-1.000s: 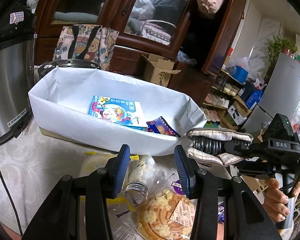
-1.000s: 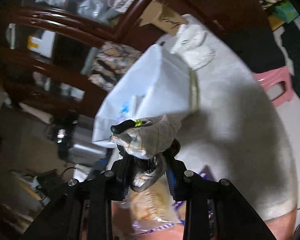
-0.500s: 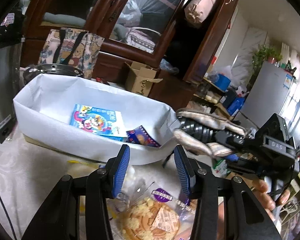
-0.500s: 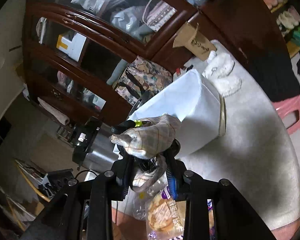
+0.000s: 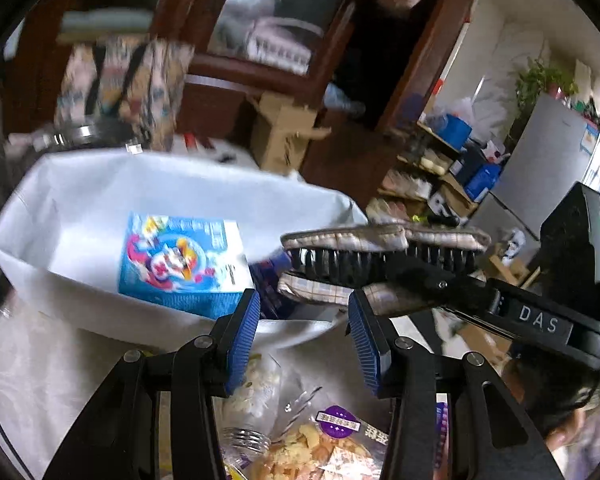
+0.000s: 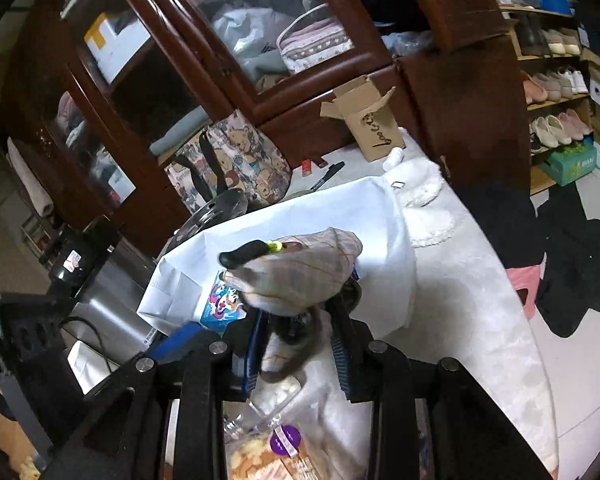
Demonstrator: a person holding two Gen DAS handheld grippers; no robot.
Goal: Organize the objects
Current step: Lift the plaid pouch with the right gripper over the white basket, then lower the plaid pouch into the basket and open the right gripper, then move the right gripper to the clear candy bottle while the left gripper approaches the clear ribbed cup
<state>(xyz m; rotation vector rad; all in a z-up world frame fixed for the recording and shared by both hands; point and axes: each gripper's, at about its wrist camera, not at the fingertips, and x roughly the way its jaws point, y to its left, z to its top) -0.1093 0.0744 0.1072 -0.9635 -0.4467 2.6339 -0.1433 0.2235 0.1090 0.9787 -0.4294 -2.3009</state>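
Two grippers hang over a table draped in a pale cloth (image 6: pixel 480 320), in front of a dark wood glass-door cabinet (image 6: pixel 228 56). On that cloth sits a white fabric bin (image 5: pixel 80 216), the biggest of the task's things, with a blue cartoon-printed box (image 5: pixel 180 264) lying inside it and a darker packet just beside that box, too blurred to name. Behind the bin stand a bear-print tote bag (image 6: pixel 236 160) and an open cardboard box (image 6: pixel 370 120), and a steel cooker (image 6: pixel 112 292) sits at its far side.

The right gripper (image 6: pixel 300 352) has its blue-padded jaws closed on a checked cloth bundle (image 6: pixel 300 276) wrapped around a black ribbed tool; a black handle with a yellow-green band (image 6: pixel 252 252) sticks out of the top. In the left wrist view the bundle hangs level over the bin's near right corner, above the rim and not touching it.

The left gripper (image 5: pixel 304 340) holds nothing, its jaws spread wide. Below it on the cloth lie a clear bag of biscuits with a purple label (image 5: pixel 328 440) and, touching it, a clear bag of small pale pieces (image 5: pixel 256 384).
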